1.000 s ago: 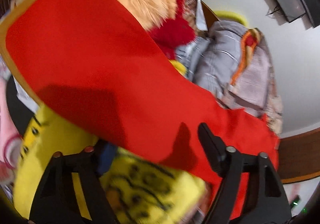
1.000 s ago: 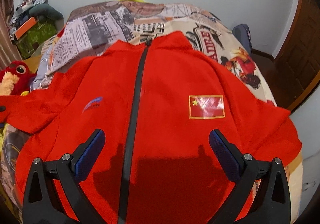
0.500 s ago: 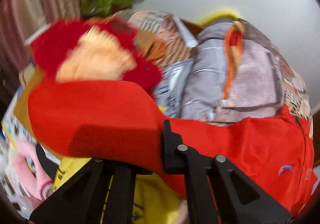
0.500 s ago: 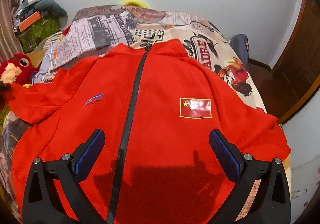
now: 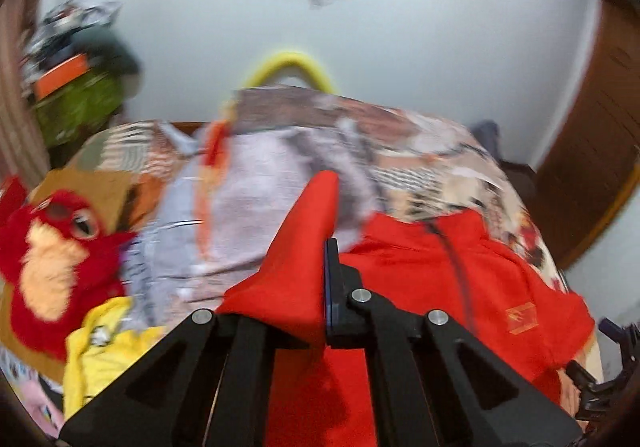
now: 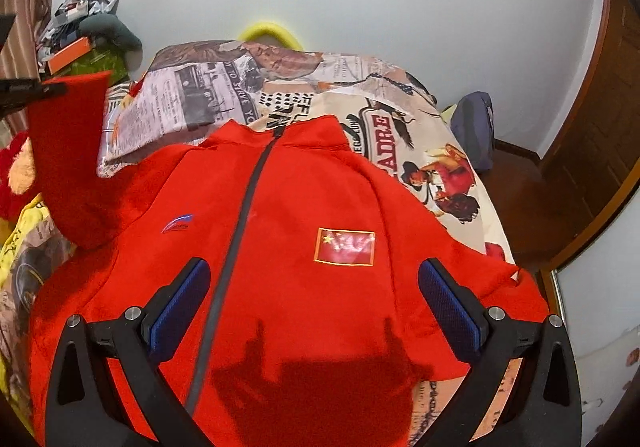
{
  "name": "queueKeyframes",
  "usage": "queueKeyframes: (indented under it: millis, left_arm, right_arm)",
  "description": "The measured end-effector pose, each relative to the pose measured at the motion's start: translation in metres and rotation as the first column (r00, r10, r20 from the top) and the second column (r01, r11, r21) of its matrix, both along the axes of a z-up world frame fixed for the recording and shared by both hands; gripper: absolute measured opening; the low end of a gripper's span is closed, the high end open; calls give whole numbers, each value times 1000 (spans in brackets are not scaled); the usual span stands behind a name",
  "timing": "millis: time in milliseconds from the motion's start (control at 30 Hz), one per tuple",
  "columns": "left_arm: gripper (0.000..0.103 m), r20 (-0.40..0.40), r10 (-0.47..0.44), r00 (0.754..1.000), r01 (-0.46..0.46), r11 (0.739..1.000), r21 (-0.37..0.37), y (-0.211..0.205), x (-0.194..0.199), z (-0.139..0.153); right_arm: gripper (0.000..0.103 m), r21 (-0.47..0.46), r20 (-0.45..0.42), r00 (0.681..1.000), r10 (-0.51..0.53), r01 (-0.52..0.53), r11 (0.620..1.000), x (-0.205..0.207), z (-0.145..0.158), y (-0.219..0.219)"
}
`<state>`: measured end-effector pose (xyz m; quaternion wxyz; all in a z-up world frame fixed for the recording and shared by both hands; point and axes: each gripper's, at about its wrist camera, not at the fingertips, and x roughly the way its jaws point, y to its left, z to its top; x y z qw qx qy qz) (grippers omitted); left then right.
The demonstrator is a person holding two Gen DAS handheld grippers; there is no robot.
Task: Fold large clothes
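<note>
A red zip jacket [image 6: 304, 215] with a flag patch lies face up on the bed [image 6: 420, 135], collar away from me. My left gripper [image 5: 320, 287] is shut on the jacket's left sleeve [image 5: 304, 247] and holds it lifted. In the right wrist view that sleeve [image 6: 68, 151] hangs raised at the left, with the left gripper [image 6: 28, 91] at its top edge. My right gripper [image 6: 314, 299] is open and empty above the jacket's lower front. The jacket body [image 5: 460, 271] also shows in the left wrist view.
A red plush toy [image 5: 52, 267] and yellow cloth [image 5: 100, 335] lie at the bed's left. A folded printed quilt [image 6: 180, 107] lies near the head of the bed. A cluttered stand [image 6: 80, 47] is at the far left, a wooden door [image 6: 600, 119] at the right.
My left gripper has closed on the sleeve, lifted it and swung right toward the jacket body. My right gripper has stayed open and drawn back slightly.
</note>
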<state>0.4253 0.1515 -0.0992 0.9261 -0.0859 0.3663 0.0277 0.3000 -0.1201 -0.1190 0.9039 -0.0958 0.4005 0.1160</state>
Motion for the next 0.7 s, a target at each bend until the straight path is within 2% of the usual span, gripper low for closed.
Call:
queueKeyframes:
  millis: [67, 233, 367, 500, 567, 633, 700]
  left_arm:
    - [2, -19, -64, 998, 64, 998, 8, -30, 7, -5]
    - [2, -92, -200, 975, 211, 969, 126, -110, 16, -36]
    - [2, -203, -278, 939, 307, 943, 130, -153, 17, -78]
    - [4, -315, -322, 893, 367, 926, 92, -177, 12, -116]
    - [9, -353, -338, 873, 377, 925, 47, -182, 6, -130]
    - [30, -377, -355, 855, 392, 919, 24, -185, 0, -137]
    - [46, -389, -382, 838, 427, 904, 33, -188, -14, -137]
  right_arm:
    - [103, -1, 7, 1000, -15, 15, 1000, 0, -3, -8]
    - [103, 17, -24, 999, -43, 44, 999, 3, -15, -30]
    - [103, 32, -56, 996, -64, 66, 997, 6, -24, -47]
    - [103, 39, -76, 993, -89, 92, 995, 7, -30, -57]
    - [103, 45, -90, 992, -91, 95, 994, 8, -33, -60]
    - [103, 44, -99, 991, -94, 99, 994, 8, -35, -61]
    - [103, 37, -102, 990, -94, 98, 995, 7, -34, -59]
